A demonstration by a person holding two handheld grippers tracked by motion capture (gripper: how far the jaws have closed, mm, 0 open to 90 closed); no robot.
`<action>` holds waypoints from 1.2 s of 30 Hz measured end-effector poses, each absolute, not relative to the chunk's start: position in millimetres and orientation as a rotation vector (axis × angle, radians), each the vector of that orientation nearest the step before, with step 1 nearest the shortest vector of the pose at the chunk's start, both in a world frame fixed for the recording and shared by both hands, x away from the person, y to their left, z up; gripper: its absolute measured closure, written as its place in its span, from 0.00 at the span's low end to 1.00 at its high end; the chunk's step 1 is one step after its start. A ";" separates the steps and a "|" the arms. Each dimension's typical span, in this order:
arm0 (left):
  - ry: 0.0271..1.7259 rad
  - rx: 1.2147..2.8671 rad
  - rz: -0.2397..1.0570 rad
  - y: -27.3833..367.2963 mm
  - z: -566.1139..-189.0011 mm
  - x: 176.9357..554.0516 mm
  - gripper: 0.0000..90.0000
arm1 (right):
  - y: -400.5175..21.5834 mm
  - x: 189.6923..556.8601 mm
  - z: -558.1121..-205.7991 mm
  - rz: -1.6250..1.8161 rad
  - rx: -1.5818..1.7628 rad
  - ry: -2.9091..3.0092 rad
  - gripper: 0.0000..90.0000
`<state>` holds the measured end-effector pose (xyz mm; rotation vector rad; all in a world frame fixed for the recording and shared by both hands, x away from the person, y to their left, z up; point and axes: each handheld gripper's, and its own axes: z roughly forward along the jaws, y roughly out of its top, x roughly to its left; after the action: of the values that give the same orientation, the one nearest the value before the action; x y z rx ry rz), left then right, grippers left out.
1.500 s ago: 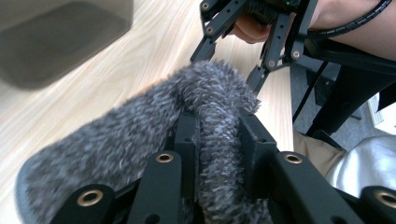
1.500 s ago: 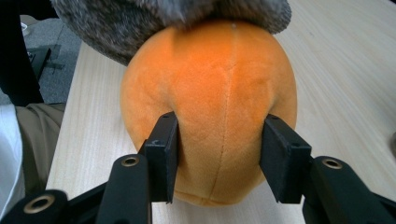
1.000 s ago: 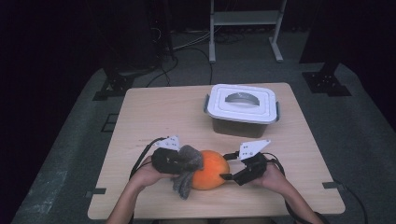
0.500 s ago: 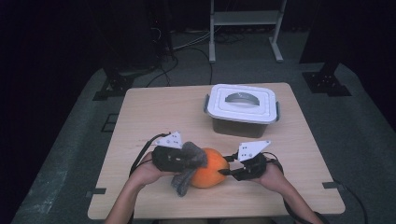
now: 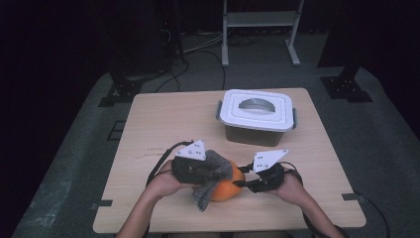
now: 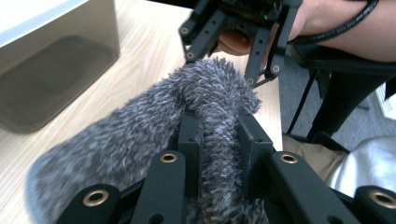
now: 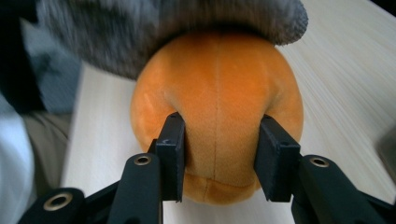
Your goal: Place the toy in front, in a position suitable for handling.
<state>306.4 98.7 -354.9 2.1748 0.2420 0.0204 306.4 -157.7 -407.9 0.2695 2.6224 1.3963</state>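
Observation:
An orange plush ball (image 5: 229, 190) lies near the table's front edge, with a grey fuzzy cloth (image 5: 216, 165) draped over its left side and top. My left gripper (image 5: 218, 172) is shut on a fold of that cloth (image 6: 140, 135), which bulges up between its pads (image 6: 189, 135). My right gripper (image 5: 241, 183) reaches the ball from the right. Its jaws have just been closing, and both pads (image 7: 172, 140) now dent the ball (image 7: 219, 79) on either side of its seam. The cloth (image 7: 163, 28) hangs over the ball's far side.
A grey tub with a white lid (image 5: 257, 111) stands at the back right of the wooden table (image 5: 163, 124), its wall (image 6: 51, 60) close to my left gripper. The right gripper's linkage (image 6: 233, 46) lies just beyond the cloth. Dark floor and stands surround the table.
The right gripper's jaws closed onto the orange ball. The left gripper rose a little and shifted right, carrying the grey cloth over the ball.

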 end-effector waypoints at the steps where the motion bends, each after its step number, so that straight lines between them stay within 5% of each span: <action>1: 0.238 2.184 0.018 96.9 -355.5 307.0 0.83 | -156.9 306.0 -406.3 1.410 0.259 2.620 0.64; 14: 0.318 2.174 -0.026 114.7 -377.1 314.7 0.83 | -152.9 311.8 -416.9 1.494 0.386 2.608 0.31; 21: 0.299 2.167 -0.005 110.9 -363.5 312.7 0.83 | -143.2 308.9 -415.9 1.430 0.333 2.614 0.58; 36: 0.328 2.203 0.041 120.2 -369.3 316.2 0.83 | -144.9 303.4 -417.4 1.420 0.272 2.609 0.66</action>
<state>316.2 120.2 -369.3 2.2033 0.3276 0.0409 303.4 -144.9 -417.4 0.2723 2.6094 1.4196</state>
